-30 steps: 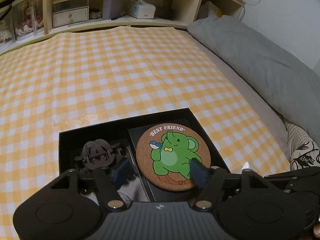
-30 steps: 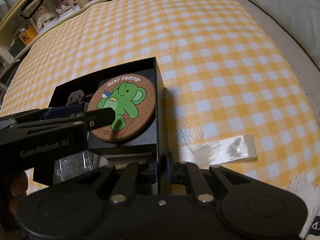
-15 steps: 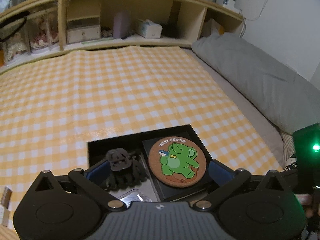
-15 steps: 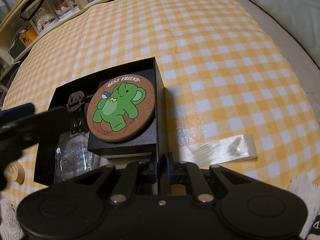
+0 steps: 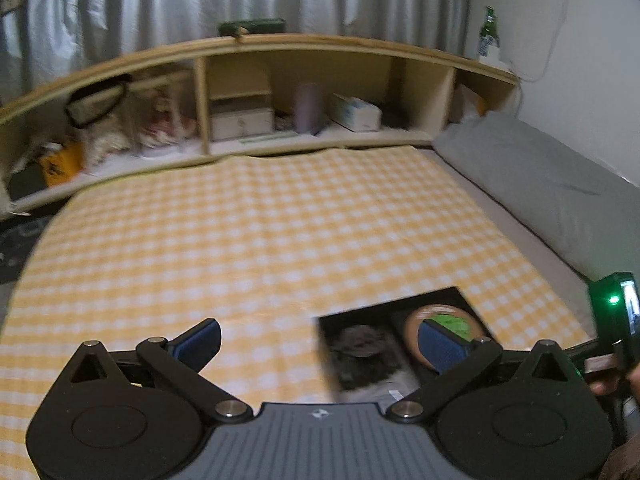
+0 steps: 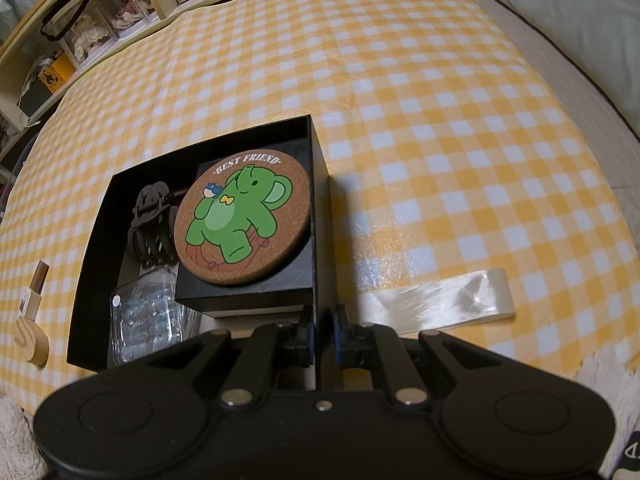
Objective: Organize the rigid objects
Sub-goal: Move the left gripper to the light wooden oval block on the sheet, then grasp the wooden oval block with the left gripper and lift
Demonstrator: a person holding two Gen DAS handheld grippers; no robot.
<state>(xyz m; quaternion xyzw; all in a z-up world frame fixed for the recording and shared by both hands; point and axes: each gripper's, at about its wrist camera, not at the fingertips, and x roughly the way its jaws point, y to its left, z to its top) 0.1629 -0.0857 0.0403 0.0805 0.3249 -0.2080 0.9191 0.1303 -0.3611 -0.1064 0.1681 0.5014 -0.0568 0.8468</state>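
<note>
Since the earlier frame the left gripper has lifted up and away to the left, leaving the coaster in the box; its fingers are spread wide and empty, and this view is blurred. The box sits low right on the cloth.

In the right view, the right gripper is pinched closed on the box wall at its near right side. The coaster lies flat on a smaller black case, beside the hair clip and a clear pack. A wooden piece lies outside, left.

Risk: the coaster sits high; tilting or tugging the box by one wall could slide it off or tip the box.
</note>
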